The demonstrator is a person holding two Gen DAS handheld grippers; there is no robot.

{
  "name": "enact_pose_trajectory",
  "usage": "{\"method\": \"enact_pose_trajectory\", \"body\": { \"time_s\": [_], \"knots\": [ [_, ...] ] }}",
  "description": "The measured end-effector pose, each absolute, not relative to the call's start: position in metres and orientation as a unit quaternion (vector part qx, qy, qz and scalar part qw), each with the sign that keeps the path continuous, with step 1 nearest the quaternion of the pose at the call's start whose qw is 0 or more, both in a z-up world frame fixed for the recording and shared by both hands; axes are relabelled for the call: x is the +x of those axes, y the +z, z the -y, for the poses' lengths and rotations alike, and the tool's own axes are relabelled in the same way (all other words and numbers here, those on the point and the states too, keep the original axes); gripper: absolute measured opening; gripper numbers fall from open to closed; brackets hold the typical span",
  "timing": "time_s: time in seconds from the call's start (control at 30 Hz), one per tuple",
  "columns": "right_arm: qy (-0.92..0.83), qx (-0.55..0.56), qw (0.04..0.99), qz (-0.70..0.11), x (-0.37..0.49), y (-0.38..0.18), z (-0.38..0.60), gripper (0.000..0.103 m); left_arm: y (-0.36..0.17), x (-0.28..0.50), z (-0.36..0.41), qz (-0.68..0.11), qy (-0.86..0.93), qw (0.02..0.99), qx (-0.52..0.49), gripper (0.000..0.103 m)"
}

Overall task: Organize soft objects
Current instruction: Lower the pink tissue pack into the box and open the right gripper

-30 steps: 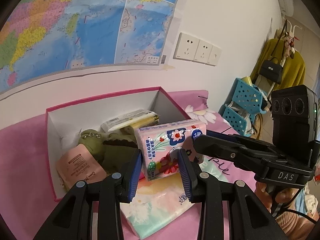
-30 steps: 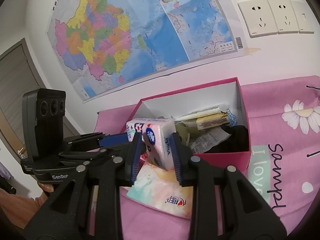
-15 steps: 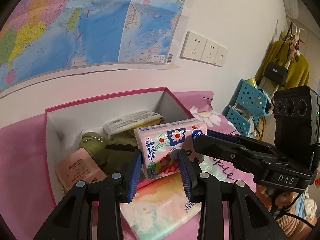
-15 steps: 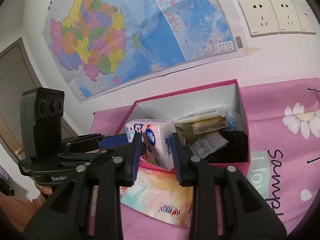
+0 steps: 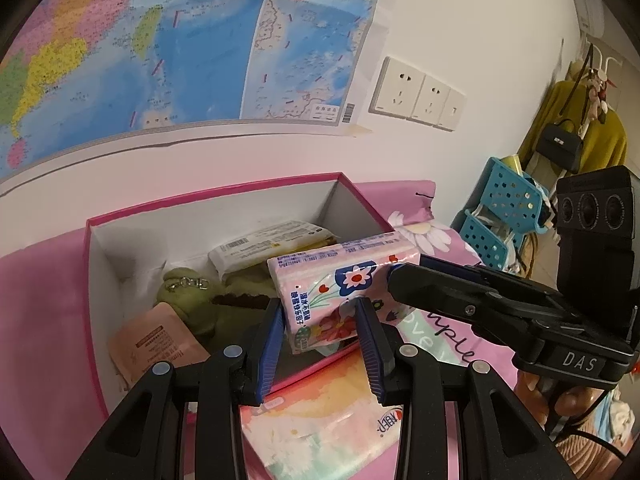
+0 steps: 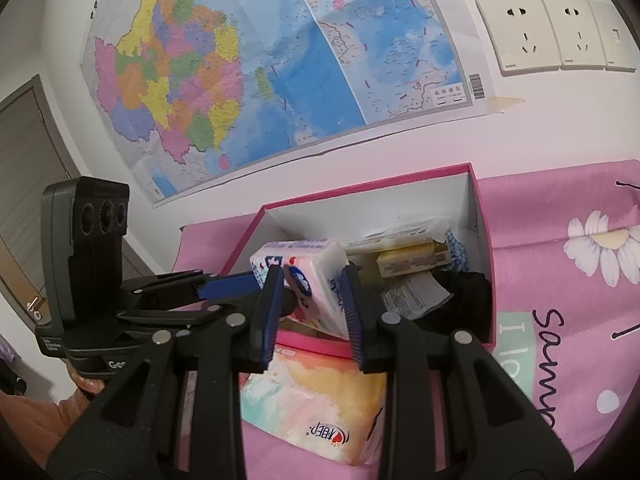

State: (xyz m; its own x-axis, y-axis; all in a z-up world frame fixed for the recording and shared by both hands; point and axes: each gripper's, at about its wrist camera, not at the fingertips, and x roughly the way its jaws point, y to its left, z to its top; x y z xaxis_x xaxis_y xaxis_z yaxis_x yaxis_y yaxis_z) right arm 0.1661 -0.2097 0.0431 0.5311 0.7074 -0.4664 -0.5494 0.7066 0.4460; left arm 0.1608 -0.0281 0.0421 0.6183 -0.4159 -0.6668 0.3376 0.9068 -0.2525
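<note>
Both grippers are shut on one pink floral tissue pack [image 5: 340,284], held by its two ends above the front of the pink box [image 5: 224,196]. My left gripper [image 5: 320,312] grips its near end. My right gripper [image 6: 310,284] grips the other end; the pack also shows in the right wrist view [image 6: 312,276]. The box [image 6: 480,208] holds a green plush toy [image 5: 188,296], a peach sachet [image 5: 156,340], a white wipes pack [image 5: 264,244] and other soft packets. A larger pastel tissue pack [image 5: 320,412] lies on the pink cloth in front of the box.
A pink flowered cloth [image 6: 560,280] covers the surface. A map [image 6: 280,60] and wall sockets [image 6: 548,32] are on the wall behind. Blue baskets [image 5: 504,216] and hanging clothes stand to the right.
Both grippers, still holding the floral tissue pack, have moved forward and up over the box's front edge. The box interior shows more fully.
</note>
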Motion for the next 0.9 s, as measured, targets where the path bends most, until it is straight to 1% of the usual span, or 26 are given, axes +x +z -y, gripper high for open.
{"method": "enact_pose_trajectory", "body": {
  "time_s": [0.9],
  "knots": [
    [0.358,0.130,0.862,-0.334,0.186,0.034,0.208,0.033,0.031,0.177,0.032,-0.402,-0.188,0.895,-0.043,0.036]
  ]
}}
